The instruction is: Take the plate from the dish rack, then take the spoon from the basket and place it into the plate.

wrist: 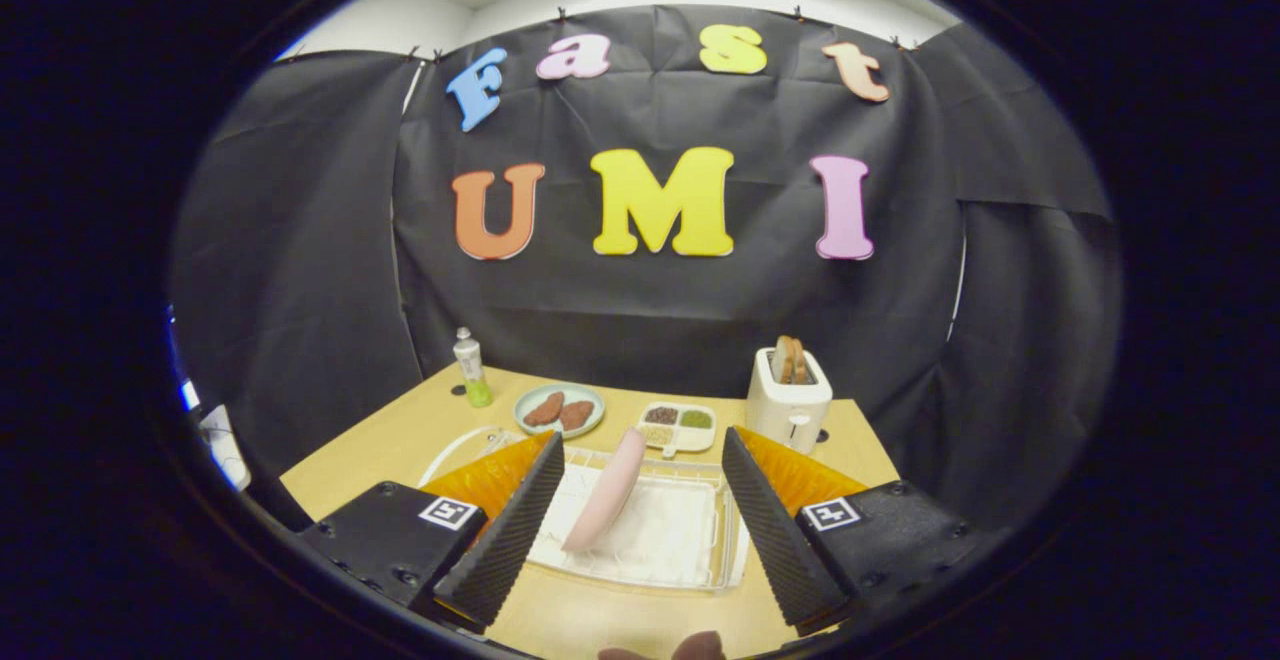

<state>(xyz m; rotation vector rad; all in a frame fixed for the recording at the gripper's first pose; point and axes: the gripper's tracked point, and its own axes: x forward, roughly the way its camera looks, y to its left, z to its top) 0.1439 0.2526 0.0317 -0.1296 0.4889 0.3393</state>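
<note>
Your pink plate (606, 492) stands tilted on edge in the clear dish rack (690, 550), just ahead of the gripper (640, 525) and between its two fingers, nearer the left one. Your jaws are spread wide, holding and touching nothing. Farther off sit a sectioned condiment dish (678, 426), a white toaster (788, 402) and a green bottle (471, 368).

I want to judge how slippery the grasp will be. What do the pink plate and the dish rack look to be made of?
The pink plate, standing on edge between the open tongs, looks like matte plastic or melamine: even colour, no sharp glare. The dish rack seems clear glossy plastic, its see-through rim catching light. Neither is certain from the look alone.
</note>
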